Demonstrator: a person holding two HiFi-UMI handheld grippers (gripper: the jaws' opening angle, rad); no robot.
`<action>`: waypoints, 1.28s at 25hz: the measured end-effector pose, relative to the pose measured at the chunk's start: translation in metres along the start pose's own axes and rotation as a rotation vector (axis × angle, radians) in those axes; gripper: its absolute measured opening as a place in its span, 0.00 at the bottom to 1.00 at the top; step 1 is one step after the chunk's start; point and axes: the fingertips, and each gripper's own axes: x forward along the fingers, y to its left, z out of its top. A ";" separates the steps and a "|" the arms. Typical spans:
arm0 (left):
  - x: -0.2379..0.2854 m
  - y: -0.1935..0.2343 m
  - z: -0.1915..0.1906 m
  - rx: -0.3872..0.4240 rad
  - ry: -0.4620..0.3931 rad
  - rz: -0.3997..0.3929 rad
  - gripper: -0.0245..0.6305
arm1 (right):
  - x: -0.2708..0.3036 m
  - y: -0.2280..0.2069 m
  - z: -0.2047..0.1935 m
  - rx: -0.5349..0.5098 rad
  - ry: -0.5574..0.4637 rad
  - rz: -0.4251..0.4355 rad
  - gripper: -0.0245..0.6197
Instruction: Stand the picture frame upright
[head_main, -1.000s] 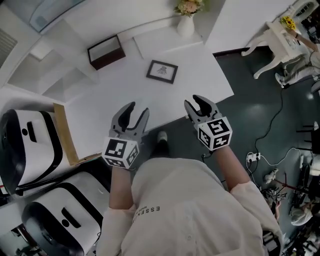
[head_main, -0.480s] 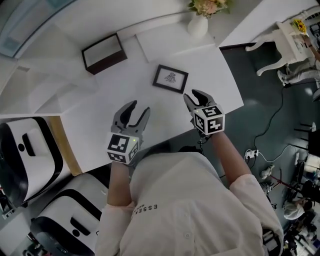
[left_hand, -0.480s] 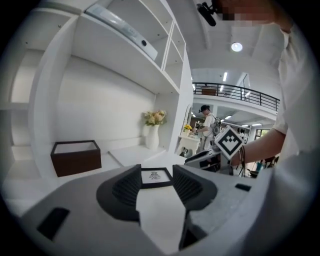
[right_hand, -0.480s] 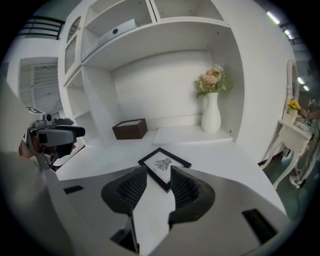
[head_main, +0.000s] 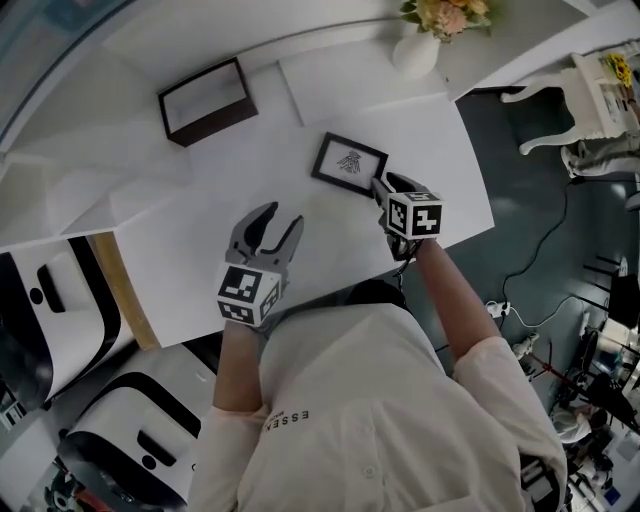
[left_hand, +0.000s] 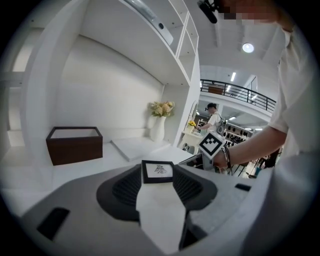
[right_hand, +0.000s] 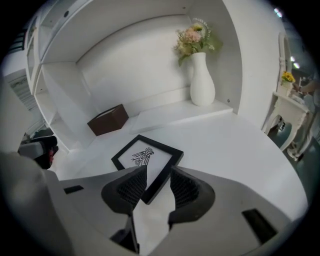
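Observation:
A small black picture frame (head_main: 349, 162) with a bird drawing lies flat on the white table (head_main: 250, 170). My right gripper (head_main: 384, 186) is at the frame's near right corner. In the right gripper view the frame (right_hand: 146, 156) lies just ahead, and its near corner sits between the open jaws of the right gripper (right_hand: 154, 173), with the pads apart from it. My left gripper (head_main: 266, 222) hovers open over bare table, well short of the frame. The left gripper (left_hand: 158, 177) has nothing between its jaws, and the frame (left_hand: 158, 169) shows far ahead.
A dark brown box (head_main: 205, 100) stands at the back left. A white vase with flowers (head_main: 420, 45) and a flat white board (head_main: 350, 80) are at the back. The table's front edge runs just before my body. White machines (head_main: 45, 300) stand on the left and a white chair (head_main: 590, 100) on the right.
My right gripper has moved forward across the table to the frame, and its jaws now straddle the frame's corner. The left gripper has stayed roughly where it was, open.

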 end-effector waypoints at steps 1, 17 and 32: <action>0.000 0.002 -0.001 -0.002 0.003 0.003 0.31 | 0.006 -0.003 -0.001 0.022 0.010 -0.012 0.26; -0.009 0.016 0.000 -0.023 -0.012 0.068 0.31 | 0.022 -0.010 -0.018 0.073 0.076 -0.056 0.24; -0.030 -0.044 -0.019 -0.072 0.013 0.177 0.31 | -0.010 0.000 -0.058 -0.065 0.143 0.074 0.24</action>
